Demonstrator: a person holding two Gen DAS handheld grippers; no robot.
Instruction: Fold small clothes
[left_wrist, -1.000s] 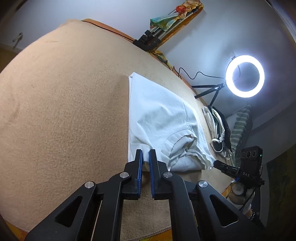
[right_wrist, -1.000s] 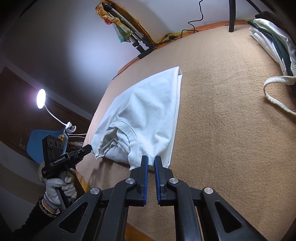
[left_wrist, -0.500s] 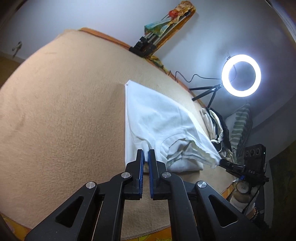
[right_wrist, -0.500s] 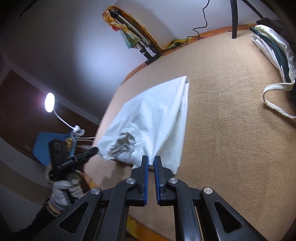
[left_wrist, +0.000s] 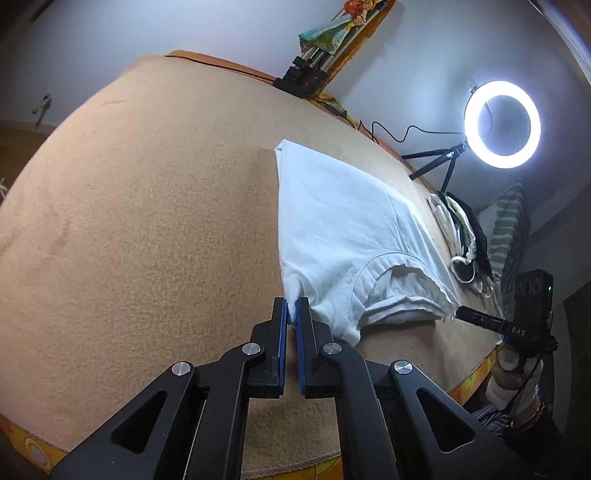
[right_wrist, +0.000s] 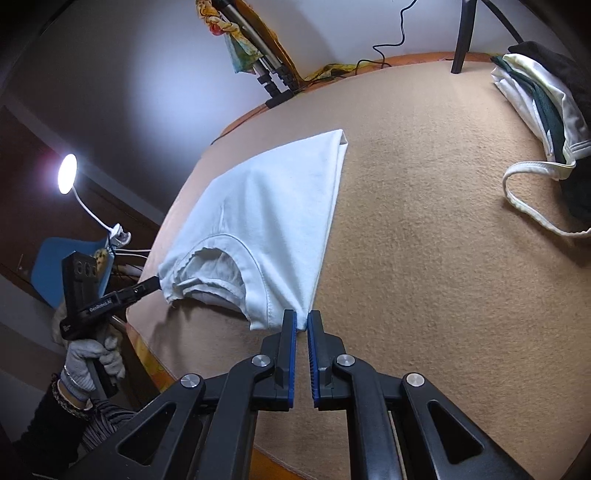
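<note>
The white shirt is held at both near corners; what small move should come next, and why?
Probably lift both corners and carry them toward the far hem: the left gripper and right gripper each pinch a near corner of the white shirt, already folded narrow.

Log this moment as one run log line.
step: fold lift | left tongs: shut on white cotton T-shirt corner | right tongs: shut on other corner | surface: tan blanket

The left black two-finger tool with blue pads (left_wrist: 291, 308) sits at lower centre of its frame, pads nearly together, pinching white fabric. The right black blue-padded tool (right_wrist: 302, 320) does likewise at lower centre of its view. At lower left there, a grey-gloved hand (right_wrist: 92, 360) grips the left handle.
</note>
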